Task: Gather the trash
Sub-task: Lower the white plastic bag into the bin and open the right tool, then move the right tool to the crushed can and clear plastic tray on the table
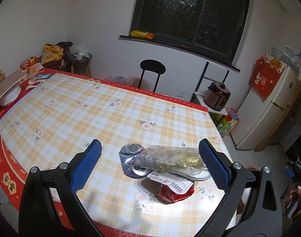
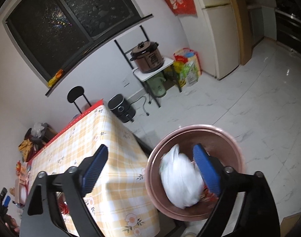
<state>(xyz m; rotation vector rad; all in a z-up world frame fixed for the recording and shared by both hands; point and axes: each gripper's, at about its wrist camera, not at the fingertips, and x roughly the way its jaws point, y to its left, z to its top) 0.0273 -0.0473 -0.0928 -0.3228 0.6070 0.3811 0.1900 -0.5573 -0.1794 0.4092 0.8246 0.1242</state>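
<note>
Little can be read. On the red border of the counter's cloth (image 1: 10, 179), at the near left in the left wrist view, stand yellow medallions with Chinese characters, too distorted to make out. A white label (image 1: 171, 181) on the red wrapper (image 1: 170, 194) carries a barcode and small print, too small to read. The red bag (image 1: 267, 77) hanging on the refrigerator (image 1: 269, 118) at the far right bears a gold medallion with characters, also illegible.

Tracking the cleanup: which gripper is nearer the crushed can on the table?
Left. The left gripper hovers open with its fingers either side of the crushed can; the right gripper is open over the pink bin beside the table.
</note>
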